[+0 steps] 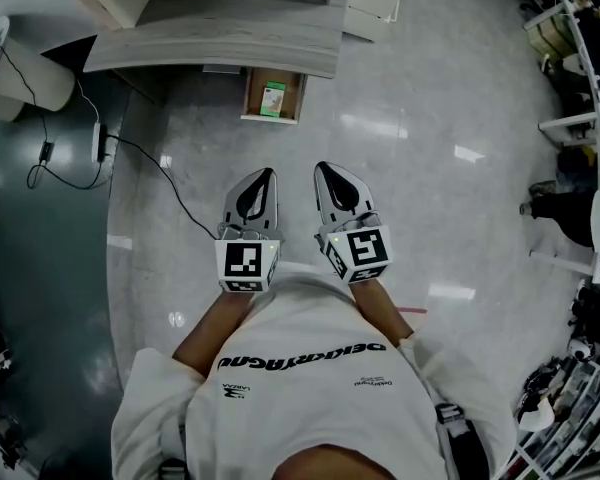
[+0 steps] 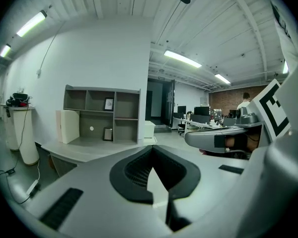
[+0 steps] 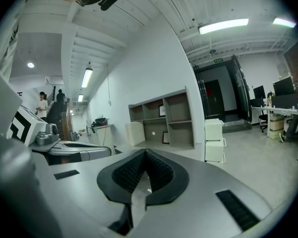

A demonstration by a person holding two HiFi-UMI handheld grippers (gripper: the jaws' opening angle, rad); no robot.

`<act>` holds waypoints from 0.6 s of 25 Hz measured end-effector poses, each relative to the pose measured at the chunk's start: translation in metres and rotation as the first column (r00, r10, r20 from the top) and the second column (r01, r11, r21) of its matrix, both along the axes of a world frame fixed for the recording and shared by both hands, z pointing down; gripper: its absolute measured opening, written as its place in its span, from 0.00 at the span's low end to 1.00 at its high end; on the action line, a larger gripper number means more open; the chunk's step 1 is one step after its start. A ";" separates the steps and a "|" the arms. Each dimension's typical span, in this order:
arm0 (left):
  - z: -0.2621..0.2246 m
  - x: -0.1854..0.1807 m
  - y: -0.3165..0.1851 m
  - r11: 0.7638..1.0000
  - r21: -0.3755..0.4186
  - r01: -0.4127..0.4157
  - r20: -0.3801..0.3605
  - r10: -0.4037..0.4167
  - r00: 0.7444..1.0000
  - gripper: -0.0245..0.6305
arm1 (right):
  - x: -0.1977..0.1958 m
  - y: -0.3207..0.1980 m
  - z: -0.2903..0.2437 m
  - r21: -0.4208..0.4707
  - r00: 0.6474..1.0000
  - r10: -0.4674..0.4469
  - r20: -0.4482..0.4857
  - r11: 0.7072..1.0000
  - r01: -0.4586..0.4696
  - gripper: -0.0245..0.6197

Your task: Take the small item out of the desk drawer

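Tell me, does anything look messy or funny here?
The light wooden drawer sticks out open from the grey desk, with a small green-and-white box lying inside. A thin black cable trails loose across the pale floor beside the desk. Nothing looks spilled or broken.

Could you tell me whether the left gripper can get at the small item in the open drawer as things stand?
Probably not yet: the left gripper hangs well short of the open drawer, jaws shut. Nothing blocks the way, though; the small item lies uncovered, so stepping closer and opening should do.
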State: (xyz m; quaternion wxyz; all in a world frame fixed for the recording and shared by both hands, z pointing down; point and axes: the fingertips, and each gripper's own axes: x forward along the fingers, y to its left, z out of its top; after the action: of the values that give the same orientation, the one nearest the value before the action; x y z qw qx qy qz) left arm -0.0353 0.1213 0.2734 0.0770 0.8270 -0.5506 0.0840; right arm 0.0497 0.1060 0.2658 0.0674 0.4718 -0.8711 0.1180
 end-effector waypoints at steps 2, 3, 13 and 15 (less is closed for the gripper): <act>0.001 -0.011 -0.019 1.000 -0.005 -0.012 -0.006 0.012 1.000 0.06 | -0.011 -0.017 0.001 -0.007 1.000 0.012 -0.006 1.000 -0.012 0.09; 0.001 -0.016 -0.028 1.000 -0.009 -0.020 -0.009 0.020 1.000 0.06 | -0.015 -0.025 0.000 -0.010 1.000 0.019 -0.010 1.000 -0.019 0.09; 0.016 -0.051 -0.099 0.994 -0.045 -0.098 -0.025 0.097 0.995 0.06 | -0.043 -0.096 0.004 -0.019 0.993 0.114 -0.036 0.993 -0.114 0.09; 0.018 -0.057 -0.110 0.993 -0.047 -0.111 -0.032 0.110 0.993 0.06 | -0.048 -0.106 0.008 -0.032 0.991 0.129 -0.039 0.991 -0.130 0.09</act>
State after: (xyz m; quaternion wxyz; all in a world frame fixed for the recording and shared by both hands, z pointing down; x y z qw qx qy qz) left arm -0.0926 0.0112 0.2914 0.1003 0.8552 -0.5006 0.0893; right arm 0.0018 0.0001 0.2737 0.0838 0.5282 -0.8352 0.1282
